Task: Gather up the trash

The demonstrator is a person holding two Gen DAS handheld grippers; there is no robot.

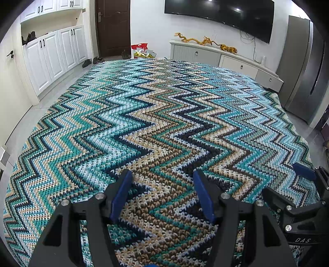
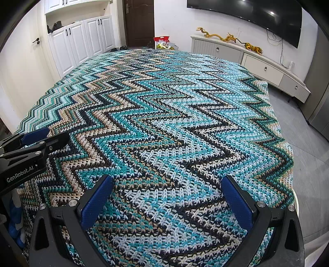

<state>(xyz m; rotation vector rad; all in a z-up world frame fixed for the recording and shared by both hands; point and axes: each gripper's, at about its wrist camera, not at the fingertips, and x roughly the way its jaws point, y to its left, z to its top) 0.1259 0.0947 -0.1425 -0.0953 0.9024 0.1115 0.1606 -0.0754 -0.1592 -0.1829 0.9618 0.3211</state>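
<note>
Left claw (image 1: 162, 180) and right claw (image 2: 166, 189): both released, blue pads spread with nothing between them, hovering side by side over the zigzag-knit cloth (image 1: 164, 115) covering the worktop. No trash shows on the cloth. Beyond it: white cabinets (image 1: 55, 55), brown door (image 1: 113, 26), low sideboard (image 1: 226, 59), wall television (image 1: 222, 14).
</note>
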